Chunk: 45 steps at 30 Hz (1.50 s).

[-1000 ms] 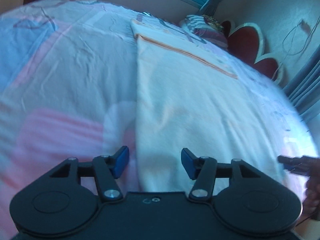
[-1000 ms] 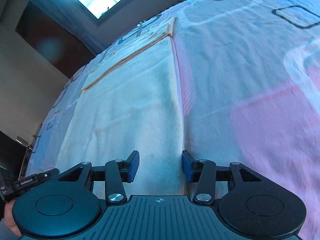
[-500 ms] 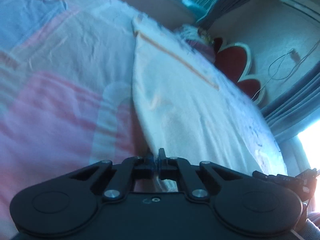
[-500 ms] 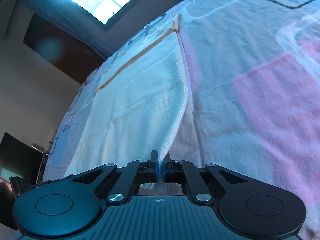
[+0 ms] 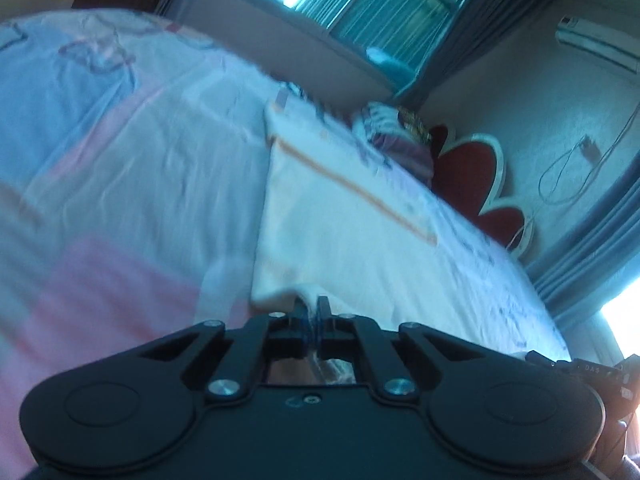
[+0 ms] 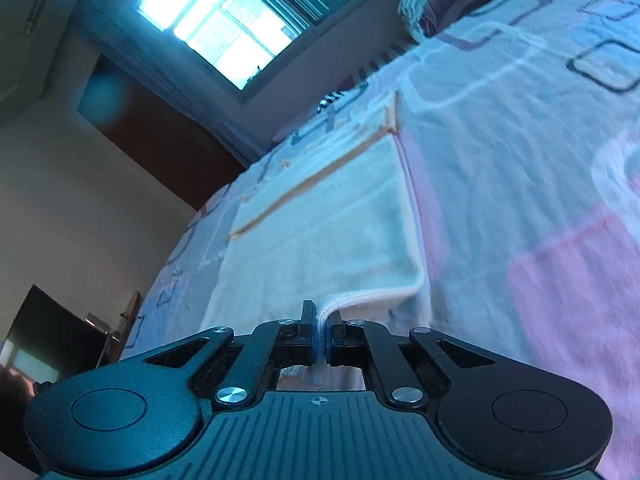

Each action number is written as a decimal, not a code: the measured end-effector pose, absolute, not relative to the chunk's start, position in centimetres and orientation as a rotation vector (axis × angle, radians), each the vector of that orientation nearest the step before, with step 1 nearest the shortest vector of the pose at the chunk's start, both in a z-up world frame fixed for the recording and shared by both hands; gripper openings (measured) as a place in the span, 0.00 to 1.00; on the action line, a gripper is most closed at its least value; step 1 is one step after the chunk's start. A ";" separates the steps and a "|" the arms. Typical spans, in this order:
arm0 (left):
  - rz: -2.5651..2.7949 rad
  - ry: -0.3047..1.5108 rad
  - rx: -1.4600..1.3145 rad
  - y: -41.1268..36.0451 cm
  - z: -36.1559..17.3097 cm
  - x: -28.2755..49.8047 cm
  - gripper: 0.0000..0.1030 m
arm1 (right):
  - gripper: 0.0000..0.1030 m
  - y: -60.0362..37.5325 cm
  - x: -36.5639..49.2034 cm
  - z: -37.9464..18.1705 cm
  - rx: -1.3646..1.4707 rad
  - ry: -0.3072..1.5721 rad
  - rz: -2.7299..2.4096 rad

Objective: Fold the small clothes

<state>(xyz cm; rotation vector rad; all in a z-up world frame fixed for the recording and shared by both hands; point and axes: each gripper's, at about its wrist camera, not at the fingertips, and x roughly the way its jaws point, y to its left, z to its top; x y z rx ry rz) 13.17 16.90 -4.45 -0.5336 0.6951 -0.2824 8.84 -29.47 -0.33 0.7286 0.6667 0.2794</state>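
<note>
A cream towel with an orange stripe near its far end lies on the bed, seen in the left wrist view (image 5: 360,240) and the right wrist view (image 6: 320,240). My left gripper (image 5: 313,312) is shut on the towel's near left corner, lifted off the bed. My right gripper (image 6: 320,328) is shut on the near right corner, also lifted; the near edge curls up toward the jaws. The other gripper's tip (image 5: 584,368) shows at the left view's right edge.
The bed sheet (image 5: 120,200) is pink, white and blue with square prints (image 6: 520,160). A striped pillow (image 5: 396,136) and a red scalloped headboard (image 5: 480,176) lie beyond the towel. A window (image 6: 224,28) and dark furniture (image 6: 48,340) stand past the bed.
Both grippers closed on the towel's near corners, then lifted them and carried them forward over the towel. The views tilted up toward the window and wall.
</note>
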 end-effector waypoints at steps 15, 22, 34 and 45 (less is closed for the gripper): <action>-0.266 0.583 -0.510 14.0 1.7 28.0 0.02 | 0.03 -31.8 26.0 5.4 0.663 0.585 0.253; -0.241 0.673 -0.496 13.7 -0.3 38.2 0.02 | 0.03 -33.5 35.7 1.8 0.713 0.677 0.221; -0.251 0.804 -0.477 13.2 -6.9 49.4 0.03 | 0.03 -36.2 47.2 -6.4 0.827 0.796 0.211; -0.269 0.716 -0.404 14.5 -6.9 50.8 0.60 | 0.57 -36.5 48.3 -6.5 0.670 0.716 0.195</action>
